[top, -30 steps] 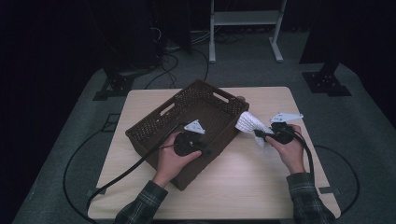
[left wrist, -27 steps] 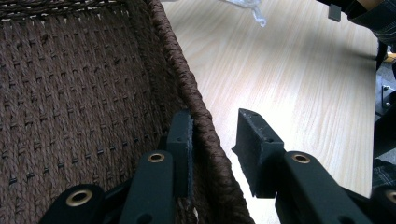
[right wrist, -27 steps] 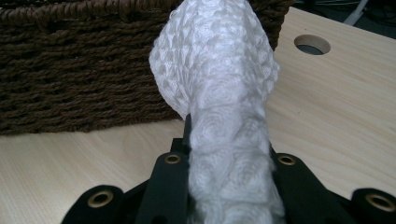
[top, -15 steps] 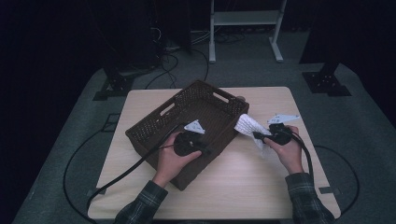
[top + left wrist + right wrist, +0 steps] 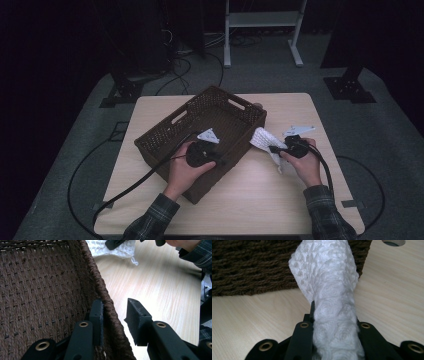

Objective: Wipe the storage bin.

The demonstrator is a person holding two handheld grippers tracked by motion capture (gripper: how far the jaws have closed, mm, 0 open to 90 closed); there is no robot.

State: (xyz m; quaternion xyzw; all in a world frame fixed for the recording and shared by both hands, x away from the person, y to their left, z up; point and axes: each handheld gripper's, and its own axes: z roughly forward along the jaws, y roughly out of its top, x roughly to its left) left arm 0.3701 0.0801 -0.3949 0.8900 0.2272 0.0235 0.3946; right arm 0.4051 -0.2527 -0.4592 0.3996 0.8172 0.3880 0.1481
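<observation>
Pale wooden table (image 5: 260, 200) (brown woven basket (image 5: 165, 142), white cloth (image 5: 262, 138))

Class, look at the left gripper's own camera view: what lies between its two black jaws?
The woven basket's side wall stands between the left gripper's jaws in the left gripper view: one jaw is inside against the weave, the other outside, apart from it.

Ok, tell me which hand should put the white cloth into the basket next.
Right. The right gripper is clamped on the white cloth just outside the basket. The left gripper straddles the basket's wall, one jaw inside, one outside, probably steadying it.
</observation>
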